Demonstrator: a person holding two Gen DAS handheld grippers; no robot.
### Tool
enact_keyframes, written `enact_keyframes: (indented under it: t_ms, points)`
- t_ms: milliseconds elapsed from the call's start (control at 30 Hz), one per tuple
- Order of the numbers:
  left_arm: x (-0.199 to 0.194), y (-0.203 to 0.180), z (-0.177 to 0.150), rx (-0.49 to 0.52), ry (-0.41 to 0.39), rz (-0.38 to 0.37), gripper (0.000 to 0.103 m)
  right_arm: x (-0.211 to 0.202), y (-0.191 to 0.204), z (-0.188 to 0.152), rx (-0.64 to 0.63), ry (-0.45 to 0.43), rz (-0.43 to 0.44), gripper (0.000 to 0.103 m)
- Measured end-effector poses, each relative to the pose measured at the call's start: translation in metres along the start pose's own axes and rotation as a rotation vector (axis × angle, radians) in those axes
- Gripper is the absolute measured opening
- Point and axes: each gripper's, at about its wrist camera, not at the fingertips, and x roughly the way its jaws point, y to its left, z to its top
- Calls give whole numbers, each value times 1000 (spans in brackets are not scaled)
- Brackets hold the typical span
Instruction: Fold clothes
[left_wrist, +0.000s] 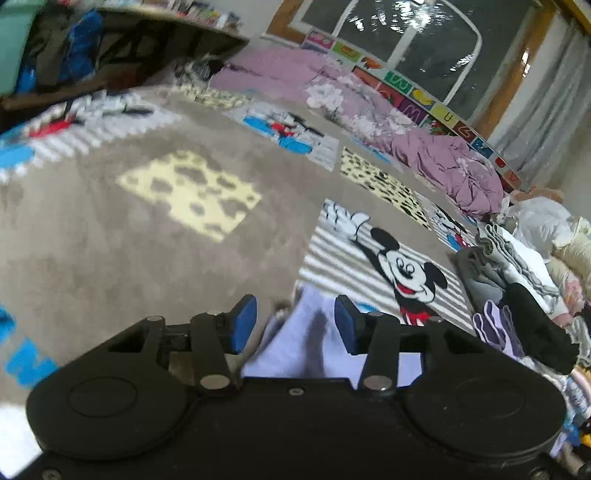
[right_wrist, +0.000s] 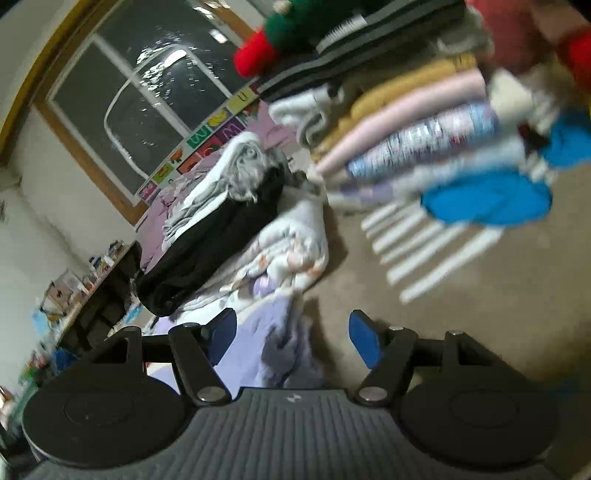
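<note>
A pale lavender garment (left_wrist: 303, 343) lies on the Mickey Mouse carpet (left_wrist: 140, 236), right in front of my left gripper (left_wrist: 295, 321). The left gripper is open with its blue pads either side of the cloth, not closed on it. In the right wrist view the same lavender garment (right_wrist: 273, 343) lies bunched between the fingers of my right gripper (right_wrist: 291, 336), which is also open. A black garment (right_wrist: 210, 243) and a floral white one (right_wrist: 288, 254) lie just beyond it.
A pile of unfolded clothes (left_wrist: 517, 288) sits at the right of the left wrist view. A stack of folded clothes (right_wrist: 413, 125) stands ahead on the right in the right wrist view. A purple duvet (left_wrist: 424, 140) lies along the window wall. A low shelf (left_wrist: 122, 48) stands at far left.
</note>
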Motion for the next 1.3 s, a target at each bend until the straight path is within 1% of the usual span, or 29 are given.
enact_keyframes:
  t_ms: [133,200,300,467,567,600,633,667,700,733,767,833,933,1067,1133,1200,1300]
  points:
    - [3,-12,15,92,-14,-11,45,14,12,13,-130,43,6,68]
    - [9,-16,18,128,-2,-18,45,20,19,18,-189,64,22,68]
    - [20,-23,22,188,16,-22,45,38,30,25,-265,133,36,68]
    - [37,-41,16,334,79,-7,45,58,37,22,-349,226,35,68]
    - [47,-48,8,412,107,21,45,63,40,19,-383,236,33,68]
    - [50,-50,5,440,114,40,45,64,40,18,-395,240,32,65]
    - [53,-52,1,474,114,61,39,66,41,17,-407,243,32,59]
    - [55,-53,-2,504,115,79,30,67,42,16,-418,246,31,56]
    - [57,-54,-6,534,115,97,27,69,43,15,-430,248,29,48]
    - [59,-55,-9,563,115,115,25,69,45,14,-442,244,22,43]
    - [56,-55,-9,573,102,115,23,68,47,14,-453,237,20,42]
    - [50,-56,-10,593,75,114,22,63,52,12,-498,215,11,35]
    - [35,-57,-5,591,19,98,22,53,63,8,-568,159,-8,35]
    - [7,-57,-2,588,-66,34,21,39,72,9,-604,96,-5,35]
    - [-6,-57,-3,591,-103,15,21,32,78,9,-634,67,-1,35]
    - [-20,-55,-7,601,-147,-16,21,25,84,8,-657,46,3,35]
    - [-44,-46,-19,600,-194,-34,21,11,90,7,-676,1,13,35]
